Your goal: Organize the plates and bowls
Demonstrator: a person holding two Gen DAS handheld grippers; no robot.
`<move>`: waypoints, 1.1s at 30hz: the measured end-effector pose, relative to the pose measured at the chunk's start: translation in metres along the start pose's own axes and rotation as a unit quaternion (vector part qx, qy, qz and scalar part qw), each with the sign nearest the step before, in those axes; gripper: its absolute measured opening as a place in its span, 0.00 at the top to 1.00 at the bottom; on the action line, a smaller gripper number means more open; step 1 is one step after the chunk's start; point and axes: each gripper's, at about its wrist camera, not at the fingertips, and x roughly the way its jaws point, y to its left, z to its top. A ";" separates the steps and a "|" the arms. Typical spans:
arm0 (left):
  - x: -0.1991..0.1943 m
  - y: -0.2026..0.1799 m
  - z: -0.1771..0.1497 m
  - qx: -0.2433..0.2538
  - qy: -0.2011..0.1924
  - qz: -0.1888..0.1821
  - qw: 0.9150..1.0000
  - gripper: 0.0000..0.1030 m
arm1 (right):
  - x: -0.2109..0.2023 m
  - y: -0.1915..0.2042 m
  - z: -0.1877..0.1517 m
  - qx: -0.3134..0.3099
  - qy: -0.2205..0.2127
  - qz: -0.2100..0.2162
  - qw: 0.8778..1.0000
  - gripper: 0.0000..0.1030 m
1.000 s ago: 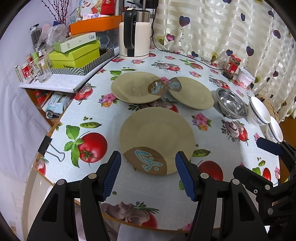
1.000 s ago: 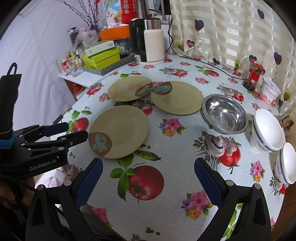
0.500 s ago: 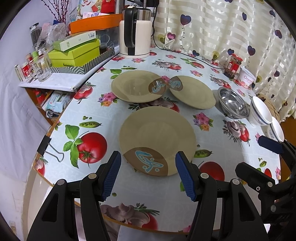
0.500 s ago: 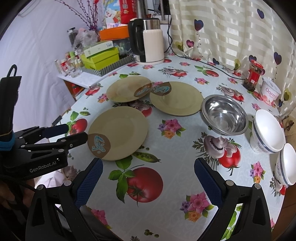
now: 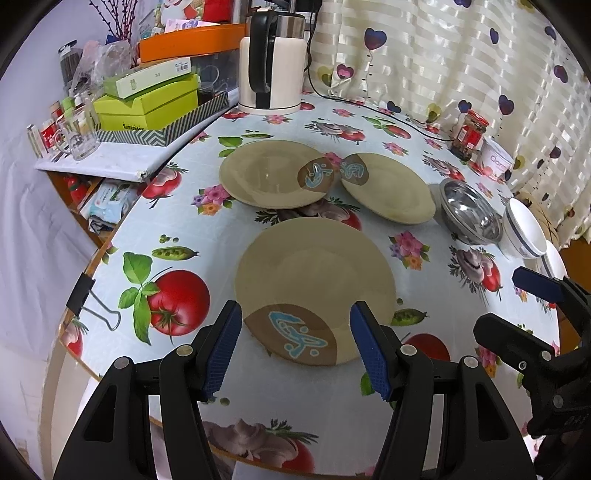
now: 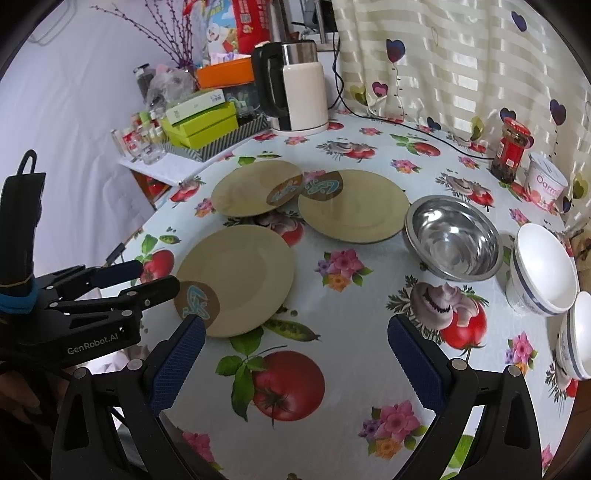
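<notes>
The left gripper (image 5: 295,345) hangs spread over the near plate's (image 5: 314,273) rim; the right gripper (image 6: 295,363), also spread, hovers over bare tablecloth (image 6: 332,424) beside it. Beyond that plate, two more plates (image 6: 255,186) (image 6: 354,205) touch at their rims. Right of them sit an empty steel bowl (image 6: 454,236) and two white bowls (image 6: 543,269). Farthest stands a kettle (image 6: 299,92).

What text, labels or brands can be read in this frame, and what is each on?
"GenRobot.AI": side of the left black hand-held gripper.
"Oarm", cut off by the curve: white round tub near the curtain.
Too small or blurred: red-lidded glass jar label, green boxes, red packet behind the cream electric kettle.
</notes>
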 end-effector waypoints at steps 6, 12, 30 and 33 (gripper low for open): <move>0.008 0.005 0.005 -0.005 0.004 0.000 1.000 0.40 | 0.010 -0.004 0.006 0.005 0.013 0.007 1.000 0.03; 0.017 0.012 0.010 -0.011 0.010 -0.005 1.000 0.40 | 0.018 -0.005 0.014 0.000 0.021 0.011 1.000 0.03; 0.034 0.029 0.029 -0.025 0.006 -0.002 1.000 0.43 | 0.046 0.001 0.048 -0.034 0.037 0.019 0.999 0.14; 0.036 0.034 0.033 -0.029 0.005 -0.003 1.000 0.43 | 0.050 0.002 0.054 -0.039 0.036 0.021 0.998 0.14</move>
